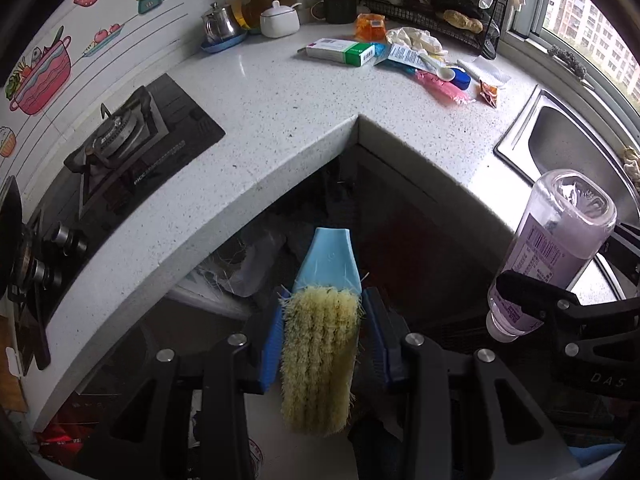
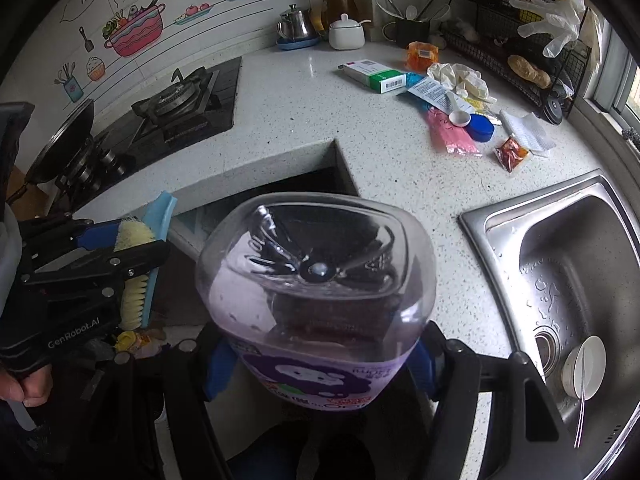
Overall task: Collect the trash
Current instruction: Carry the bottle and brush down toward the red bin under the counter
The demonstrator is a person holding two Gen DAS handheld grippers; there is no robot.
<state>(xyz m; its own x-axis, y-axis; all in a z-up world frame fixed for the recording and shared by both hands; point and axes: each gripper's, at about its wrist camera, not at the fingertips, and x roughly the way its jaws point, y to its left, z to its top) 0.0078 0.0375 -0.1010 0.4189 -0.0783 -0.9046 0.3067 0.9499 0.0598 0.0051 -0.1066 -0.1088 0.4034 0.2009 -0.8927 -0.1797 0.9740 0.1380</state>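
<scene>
At lower centre, the left tool (image 1: 324,332) clamps a blue-handled scrub brush (image 1: 322,344). The right tool (image 2: 320,360) grips a clear purple-labelled bottle (image 2: 316,280), filling its frame's centre. Wrappers (image 1: 440,86) litter the table (image 1: 260,92) upper right, beside the sink (image 2: 560,272).

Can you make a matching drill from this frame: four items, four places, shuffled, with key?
Items:
1. brush
2. bottle
3. white cup
4. kettle

Places:
A. in the sink
B. in the right gripper
C. on a blue dish by the wall
D. in the left gripper

Pairs: 1-D, 2-B, 3-A, 4-C
</scene>
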